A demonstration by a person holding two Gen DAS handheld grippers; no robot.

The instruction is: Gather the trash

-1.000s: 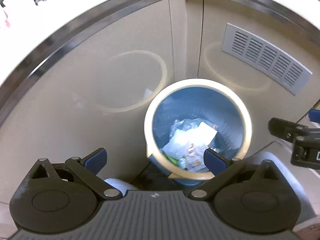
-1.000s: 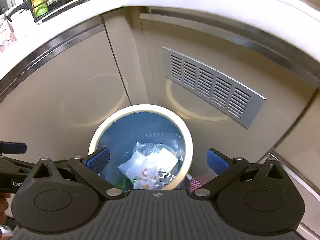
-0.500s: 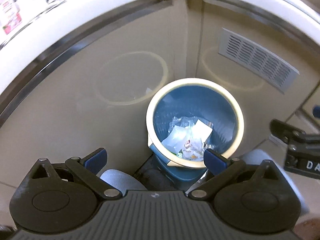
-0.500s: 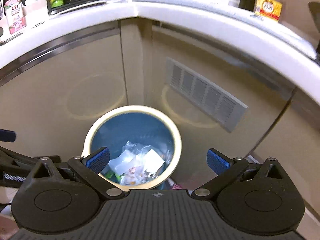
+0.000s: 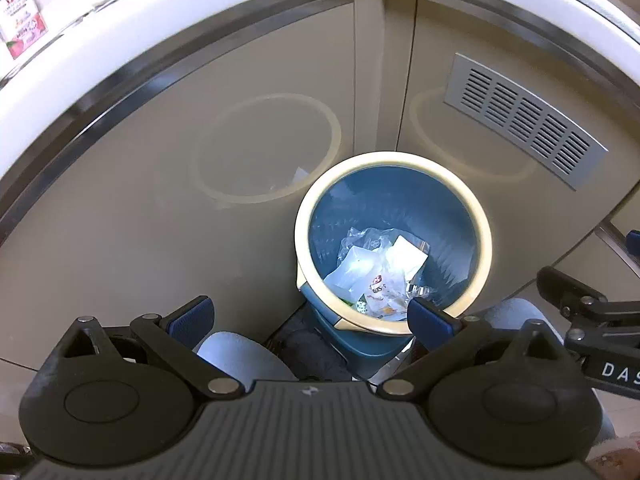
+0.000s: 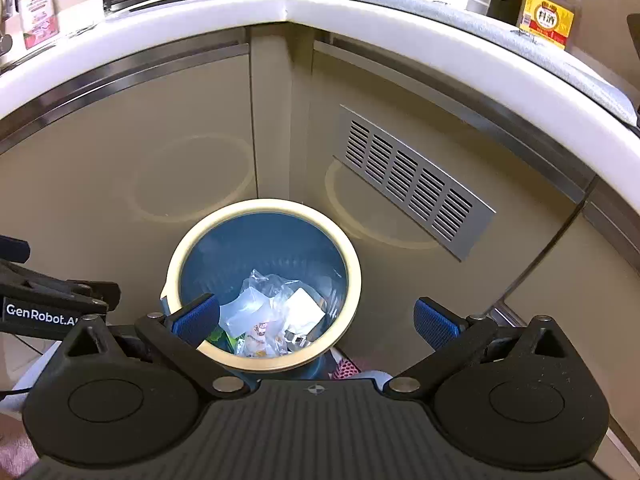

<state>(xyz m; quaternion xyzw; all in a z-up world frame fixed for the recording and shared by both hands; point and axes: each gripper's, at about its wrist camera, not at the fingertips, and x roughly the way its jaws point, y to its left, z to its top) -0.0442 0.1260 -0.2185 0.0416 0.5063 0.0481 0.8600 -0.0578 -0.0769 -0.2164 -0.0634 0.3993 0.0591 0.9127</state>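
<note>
A blue trash bin with a cream rim (image 5: pixel 486 236) (image 6: pixel 354 268) stands on the floor in the corner of beige cabinets. Inside lies a heap of trash (image 5: pixel 380 276) (image 6: pixel 272 316): clear plastic bags, white paper, printed wrappers. My left gripper (image 5: pixel 310 314) hangs open above the bin's near left side, nothing between its blue pads. My right gripper (image 6: pixel 318 318) is open too, empty, above the bin's near right side. Each gripper shows at the edge of the other's view.
Beige cabinet doors (image 5: pixel 140 208) meet in a corner behind the bin, one with a grey vent grille (image 6: pixel 412 184). A white countertop (image 6: pixel 360 12) above carries bottles (image 6: pixel 548 4) and a rack. A person's knees in light trousers (image 5: pixel 240 356) are below.
Both grippers have risen and drawn back from the bin, which looks smaller now. More of the countertop has come into view. Both jaws stayed open.
</note>
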